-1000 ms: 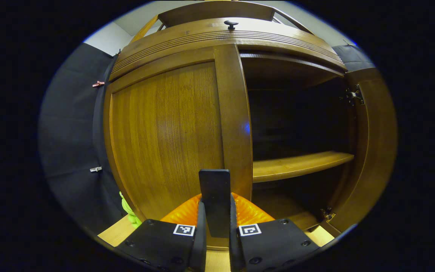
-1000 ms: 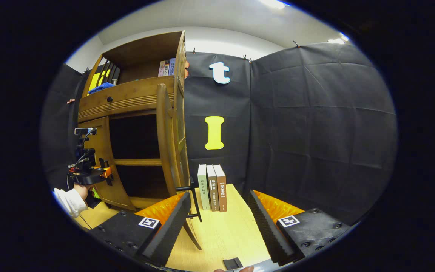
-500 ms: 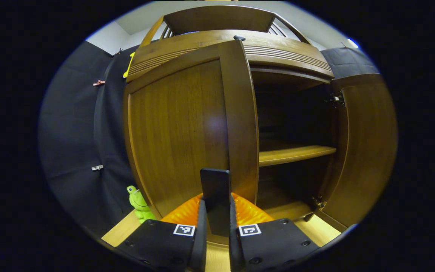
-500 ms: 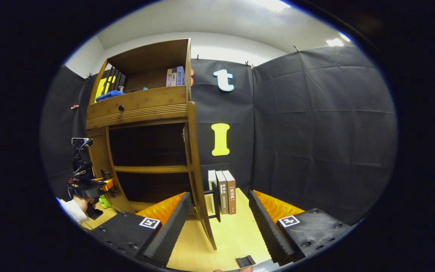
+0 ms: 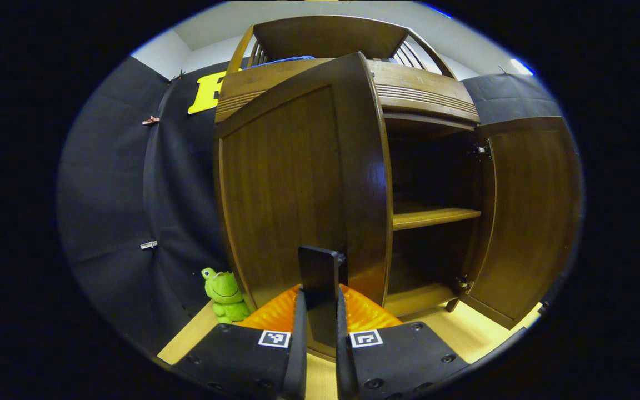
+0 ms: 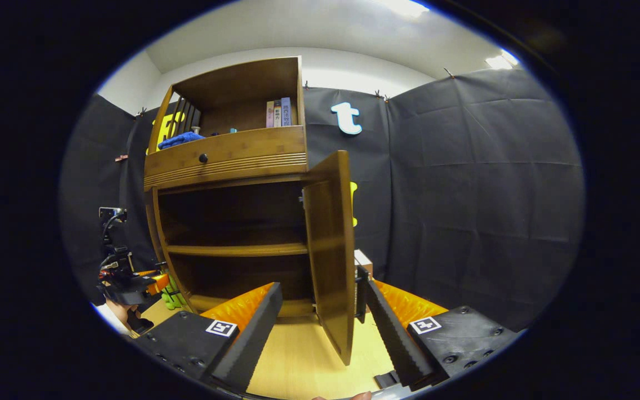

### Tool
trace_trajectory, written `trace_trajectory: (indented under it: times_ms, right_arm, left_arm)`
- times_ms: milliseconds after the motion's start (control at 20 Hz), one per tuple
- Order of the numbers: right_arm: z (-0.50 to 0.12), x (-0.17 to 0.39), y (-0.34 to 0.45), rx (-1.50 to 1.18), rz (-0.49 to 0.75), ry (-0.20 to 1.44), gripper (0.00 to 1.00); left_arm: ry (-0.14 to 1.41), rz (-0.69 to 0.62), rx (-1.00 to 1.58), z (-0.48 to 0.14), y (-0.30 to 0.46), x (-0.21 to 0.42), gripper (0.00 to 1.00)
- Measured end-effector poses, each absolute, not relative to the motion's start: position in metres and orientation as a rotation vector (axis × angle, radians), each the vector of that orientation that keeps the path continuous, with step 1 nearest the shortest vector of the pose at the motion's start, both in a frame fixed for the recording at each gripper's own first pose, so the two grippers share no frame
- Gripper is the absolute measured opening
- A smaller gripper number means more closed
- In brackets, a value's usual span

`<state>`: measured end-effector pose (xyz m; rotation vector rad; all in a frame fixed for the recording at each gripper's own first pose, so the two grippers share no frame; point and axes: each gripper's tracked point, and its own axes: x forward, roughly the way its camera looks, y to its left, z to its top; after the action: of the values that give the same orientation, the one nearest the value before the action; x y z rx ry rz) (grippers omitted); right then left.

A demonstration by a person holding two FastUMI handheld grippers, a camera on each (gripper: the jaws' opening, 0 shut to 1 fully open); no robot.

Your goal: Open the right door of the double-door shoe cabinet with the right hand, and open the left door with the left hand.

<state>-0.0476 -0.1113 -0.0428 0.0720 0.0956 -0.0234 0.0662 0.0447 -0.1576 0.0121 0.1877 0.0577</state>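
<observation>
In the left gripper view, the left gripper (image 5: pixel 318 355) sits at bottom centre, its jaws narrowed onto the dark handle (image 5: pixel 320 289) of the left door (image 5: pixel 298 189), both fingers pressing its sides. That door stands swung partly out from the cabinet (image 5: pixel 425 94), filling the middle of the frame. To its right the dark interior shows a shelf (image 5: pixel 434 216), and the right door (image 5: pixel 525 216) hangs wide open at the right edge. A green frog toy (image 5: pixel 224 289) sits on the pale wood floor (image 5: pixel 464 339) at lower left, against the black cloth wall (image 5: pixel 109 194).

In the right gripper view, the right gripper (image 6: pixel 325 333) is spread wide at the bottom, holding nothing; the right door's lower edge hangs between its fingers, apart from the left one, while contact with the right one cannot be told. The left gripper is at the far left, beside the cabinet. Books (image 6: pixel 276 113) stand in the upper right of the cabinet's top compartment, a blue cloth (image 6: pixel 180 139) at its left. White ceiling (image 6: pixel 298 28) spans the top.
</observation>
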Motion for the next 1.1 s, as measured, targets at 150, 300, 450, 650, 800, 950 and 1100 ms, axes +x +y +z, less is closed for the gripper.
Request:
trace_trajectory:
  times_ms: [150,300,450,650,800,950,1100]
  right_arm:
    - [-0.040,-0.046,-0.094,0.063,-0.009,0.090,1.00]
    - [-0.039,-0.044,-0.078,0.067,-0.003,0.084,0.97]
    - [-0.037,-0.044,-0.062,0.064,0.005,0.077,0.93]
    - [-0.038,-0.045,-0.046,0.064,0.005,0.080,0.97]
    - [-0.039,-0.049,-0.035,0.073,0.001,0.077,0.97]
    - [-0.039,-0.050,-0.028,0.064,-0.020,0.072,0.97]
    - [-0.039,-0.057,-0.023,0.048,-0.046,0.071,0.96]
  left_arm:
    - [0.190,0.063,0.014,-0.160,0.066,0.043,0.24]
    - [0.193,0.073,0.004,-0.159,0.088,0.025,0.23]
    - [0.187,0.083,0.013,-0.160,0.111,0.008,0.20]
    - [0.184,0.079,0.005,-0.163,0.137,-0.008,0.17]
    - [0.180,0.085,0.012,-0.164,0.159,-0.016,0.14]
    - [0.176,0.085,0.005,-0.164,0.180,-0.023,0.11]
    - [0.161,0.087,-0.016,-0.159,0.203,-0.028,0.10]
